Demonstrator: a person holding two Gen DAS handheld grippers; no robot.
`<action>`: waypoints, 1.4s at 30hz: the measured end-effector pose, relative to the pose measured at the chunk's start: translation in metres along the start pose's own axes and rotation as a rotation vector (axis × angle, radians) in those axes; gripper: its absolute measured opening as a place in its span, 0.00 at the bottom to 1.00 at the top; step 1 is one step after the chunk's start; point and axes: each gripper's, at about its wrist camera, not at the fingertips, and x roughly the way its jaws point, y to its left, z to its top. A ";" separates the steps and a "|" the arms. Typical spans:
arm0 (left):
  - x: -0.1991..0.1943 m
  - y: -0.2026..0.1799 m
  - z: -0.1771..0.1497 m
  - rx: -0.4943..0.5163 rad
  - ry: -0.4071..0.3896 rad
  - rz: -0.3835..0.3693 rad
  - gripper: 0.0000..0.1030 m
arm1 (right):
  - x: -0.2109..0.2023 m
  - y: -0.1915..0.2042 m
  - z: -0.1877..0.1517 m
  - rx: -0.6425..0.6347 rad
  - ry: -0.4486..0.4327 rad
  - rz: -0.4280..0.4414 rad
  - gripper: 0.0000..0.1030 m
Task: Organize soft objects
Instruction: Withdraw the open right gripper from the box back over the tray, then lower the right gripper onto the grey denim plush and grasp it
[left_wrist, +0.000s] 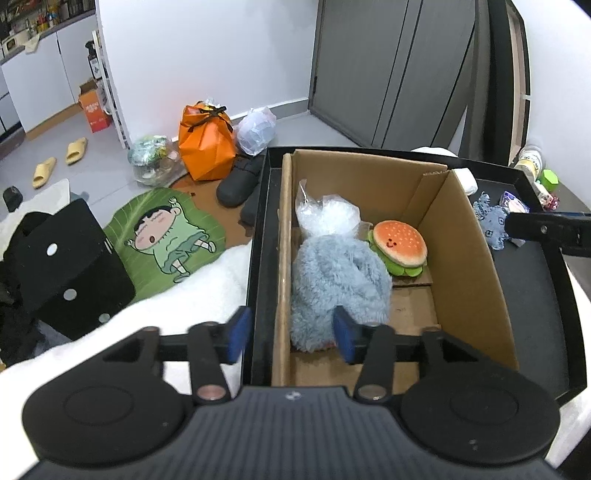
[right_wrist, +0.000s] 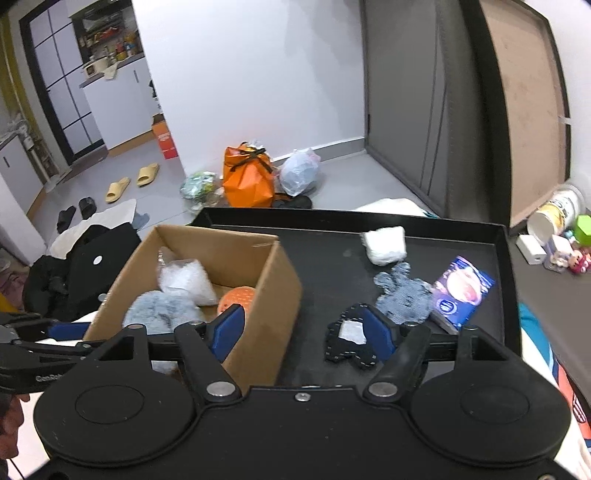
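Observation:
A cardboard box (left_wrist: 469, 258) stands on a black tray (left_wrist: 535, 295). In it lie a fluffy blue-grey plush (left_wrist: 336, 280), a clear plastic bag (left_wrist: 325, 218) and a burger plush (left_wrist: 400, 245). My left gripper (left_wrist: 291, 334) is open and empty over the box's near left wall. My right gripper (right_wrist: 303, 328) is open and empty above the tray, beside the box (right_wrist: 273, 295). A dark knitted patch (right_wrist: 347, 343) lies by its right finger. A blue knitted toy (right_wrist: 404, 295), a white soft bundle (right_wrist: 384, 245) and a purple packet (right_wrist: 461, 291) lie beyond.
The tray sits on white bedding (left_wrist: 147, 332). On the floor are an orange bag (left_wrist: 207, 144), plastic bags (left_wrist: 256, 129), dark shoes (left_wrist: 236, 184), yellow slippers (left_wrist: 59, 160) and a cartoon mat (left_wrist: 166, 240). A black box (left_wrist: 66, 266) stands left. Small toys (right_wrist: 569, 254) sit right.

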 end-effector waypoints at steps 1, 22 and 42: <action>0.000 -0.001 0.001 0.003 -0.005 0.004 0.56 | 0.000 -0.003 -0.001 0.006 -0.001 -0.003 0.68; 0.011 -0.036 0.029 0.076 0.009 0.036 0.70 | 0.031 -0.069 -0.011 0.119 0.012 -0.075 0.51; 0.028 -0.056 0.042 0.094 0.068 0.124 0.82 | 0.070 -0.106 -0.018 0.243 0.045 -0.042 0.25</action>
